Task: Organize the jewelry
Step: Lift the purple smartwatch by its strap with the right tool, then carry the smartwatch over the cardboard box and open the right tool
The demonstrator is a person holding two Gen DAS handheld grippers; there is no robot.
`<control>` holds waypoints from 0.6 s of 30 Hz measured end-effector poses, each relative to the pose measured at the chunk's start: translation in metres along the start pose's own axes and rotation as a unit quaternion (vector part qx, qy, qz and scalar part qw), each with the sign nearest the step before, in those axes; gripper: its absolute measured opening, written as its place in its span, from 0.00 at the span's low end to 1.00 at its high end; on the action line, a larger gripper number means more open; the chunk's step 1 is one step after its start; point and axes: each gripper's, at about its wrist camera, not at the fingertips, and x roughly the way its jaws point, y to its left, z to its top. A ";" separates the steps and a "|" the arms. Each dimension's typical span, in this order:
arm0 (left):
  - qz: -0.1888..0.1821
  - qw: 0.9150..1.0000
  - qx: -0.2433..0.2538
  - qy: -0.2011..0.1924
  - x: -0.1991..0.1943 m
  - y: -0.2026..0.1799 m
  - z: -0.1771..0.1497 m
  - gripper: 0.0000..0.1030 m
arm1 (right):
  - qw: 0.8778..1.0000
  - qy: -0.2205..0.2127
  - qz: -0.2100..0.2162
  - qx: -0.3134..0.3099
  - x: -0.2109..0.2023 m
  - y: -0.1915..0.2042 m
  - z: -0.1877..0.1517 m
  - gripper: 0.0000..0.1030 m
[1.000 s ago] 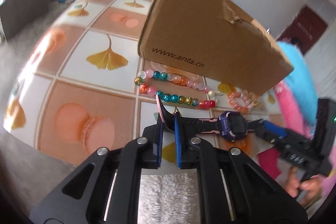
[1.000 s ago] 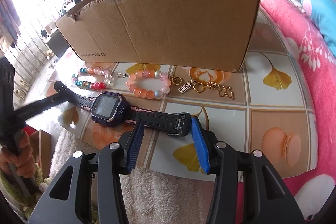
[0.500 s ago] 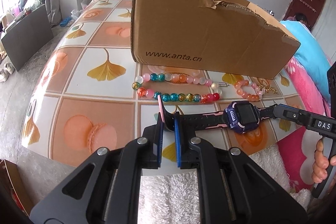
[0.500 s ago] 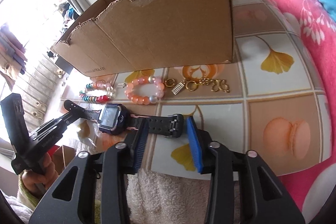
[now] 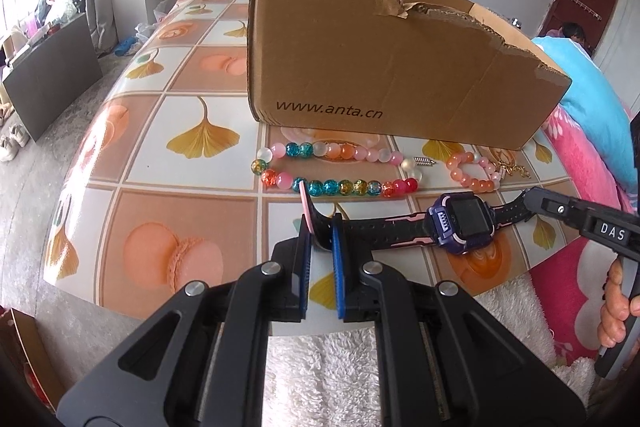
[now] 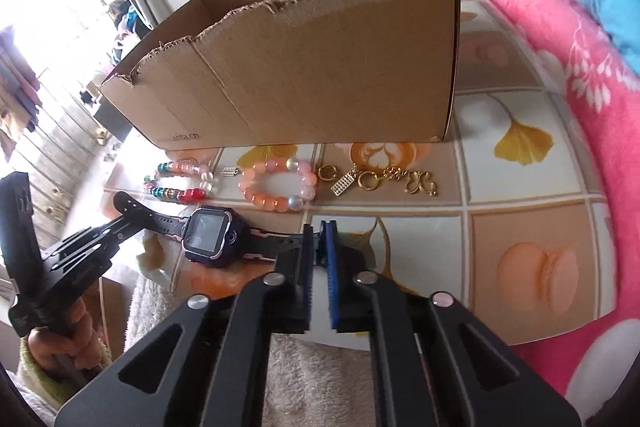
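Both grippers clenched on watch (image 5: 460, 223) strap ends: left gripper (image 5: 320, 227), right gripper (image 6: 319, 239) | risk: uneven pull may slip one strap, watch drops before cardboard box (image 5: 400, 67).

Left gripper (image 5: 320, 239) pinches 1 strap end of a purple watch (image 5: 460, 225) near the table's (image 5: 168, 227) front edge; right gripper (image 5: 530, 197) grips the other strap.

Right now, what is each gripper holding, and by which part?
Both hold the watch: the left gripper is shut on one strap's tip, the right gripper on the other strap's buckle end.
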 end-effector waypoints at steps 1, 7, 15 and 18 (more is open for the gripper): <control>0.002 1.000 0.005 -0.003 -0.001 -0.002 0.000 0.07 | 1.000 -0.004 -0.004 -0.004 -0.002 0.002 0.001 0.05; -0.005 0.999 0.028 -0.037 -0.021 -0.013 0.002 0.02 | 0.999 -0.035 -0.023 -0.032 -0.022 0.019 0.001 0.04; -0.031 0.994 0.060 -0.084 -0.062 -0.034 0.006 0.02 | 0.993 -0.085 -0.044 -0.062 -0.062 0.036 -0.001 0.03; -0.041 0.992 0.072 -0.099 -0.074 -0.041 0.008 0.02 | 0.991 -0.098 -0.056 -0.073 -0.074 0.041 -0.003 0.03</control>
